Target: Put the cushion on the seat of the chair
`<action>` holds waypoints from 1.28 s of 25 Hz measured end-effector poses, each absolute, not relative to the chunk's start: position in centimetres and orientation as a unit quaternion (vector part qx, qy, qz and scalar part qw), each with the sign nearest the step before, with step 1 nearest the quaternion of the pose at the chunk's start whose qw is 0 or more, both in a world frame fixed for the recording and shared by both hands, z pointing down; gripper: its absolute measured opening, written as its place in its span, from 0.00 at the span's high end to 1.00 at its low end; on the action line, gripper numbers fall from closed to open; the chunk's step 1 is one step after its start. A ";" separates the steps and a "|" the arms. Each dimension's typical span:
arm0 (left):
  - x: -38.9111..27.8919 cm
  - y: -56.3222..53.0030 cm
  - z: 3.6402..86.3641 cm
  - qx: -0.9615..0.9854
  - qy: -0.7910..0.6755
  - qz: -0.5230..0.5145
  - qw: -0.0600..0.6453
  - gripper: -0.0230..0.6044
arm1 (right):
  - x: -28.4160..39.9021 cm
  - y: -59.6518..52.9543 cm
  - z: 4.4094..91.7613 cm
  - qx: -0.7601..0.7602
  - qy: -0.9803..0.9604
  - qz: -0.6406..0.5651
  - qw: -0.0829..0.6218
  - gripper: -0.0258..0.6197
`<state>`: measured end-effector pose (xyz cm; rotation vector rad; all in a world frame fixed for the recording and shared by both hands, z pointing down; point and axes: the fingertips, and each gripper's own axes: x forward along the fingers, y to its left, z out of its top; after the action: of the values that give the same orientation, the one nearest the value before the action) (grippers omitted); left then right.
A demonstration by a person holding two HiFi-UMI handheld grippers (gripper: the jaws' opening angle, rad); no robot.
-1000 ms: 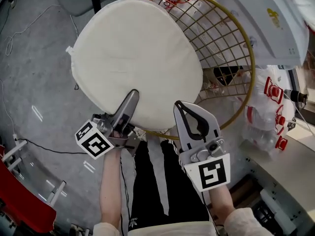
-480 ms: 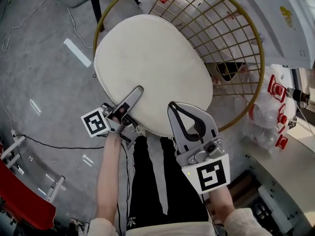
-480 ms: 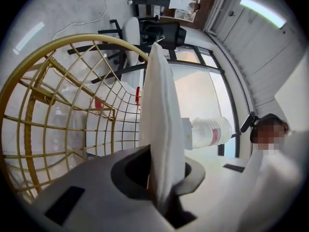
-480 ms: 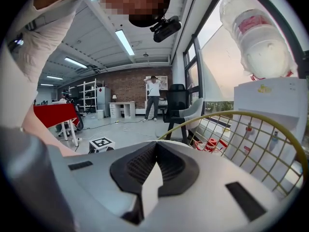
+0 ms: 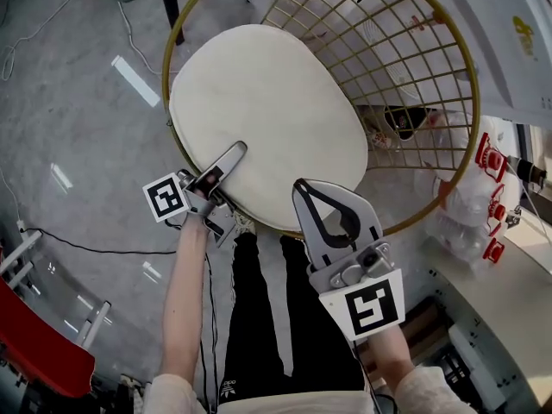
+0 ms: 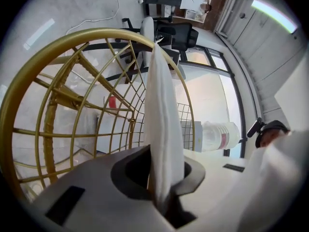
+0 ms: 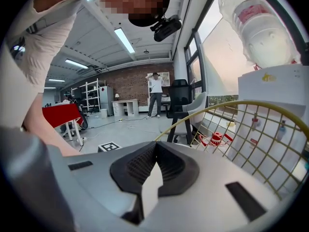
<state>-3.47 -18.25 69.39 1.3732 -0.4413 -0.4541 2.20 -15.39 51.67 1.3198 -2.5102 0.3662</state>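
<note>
A cream oval cushion [image 5: 267,119] lies flat inside the gold wire chair [image 5: 461,84], and its near edge covers the front rim. My left gripper [image 5: 226,158] is shut on the cushion's near-left edge. In the left gripper view the cushion [image 6: 161,105] stands edge-on between the jaws, with the gold frame [image 6: 63,37] behind it. My right gripper [image 5: 304,186] hovers at the cushion's near edge, right of the left one. Its tips [image 7: 155,146] meet with nothing pinched between them.
White bags with red print [image 5: 470,205] and a white cabinet [image 5: 509,41] crowd the chair's right side. A black cable [image 5: 95,253] crosses the grey floor at left, near a red object [image 5: 34,352]. The person's black trousers [image 5: 267,317] are below the grippers.
The cushion has come down from above the chair into its gold ring. My left gripper sank and rolled with it. The right gripper barely moved.
</note>
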 end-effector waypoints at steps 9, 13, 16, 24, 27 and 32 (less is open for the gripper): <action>-4.2 -17.9 73.4 0.596 -0.227 -0.188 0.747 0.88 | 1.3 -15.0 52.8 0.447 -0.872 0.139 0.144 0.93; -4.3 -17.9 74.0 0.598 -0.229 -0.182 0.746 0.88 | 1.2 -14.9 53.1 0.444 -0.873 0.140 0.148 0.93; -4.3 -17.9 74.6 0.594 -0.233 -0.180 0.748 0.88 | 1.1 -14.9 53.2 0.444 -0.872 0.144 0.145 0.93; -4.3 -17.8 74.8 0.603 -0.259 -0.150 0.739 0.84 | 1.0 -14.9 53.2 0.448 -0.871 0.140 0.144 0.93; -4.4 -17.8 74.7 0.603 -0.266 -0.144 0.738 0.79 | 1.0 -14.9 52.8 0.451 -0.871 0.137 0.142 0.93; -4.8 -17.7 74.2 0.596 -0.275 -0.141 0.741 0.68 | 1.2 -14.3 52.4 0.451 -0.870 0.134 0.146 0.93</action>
<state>-4.75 -17.73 74.22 1.3069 -0.6033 -0.3087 1.21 -14.34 52.44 1.2988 -2.5065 0.3864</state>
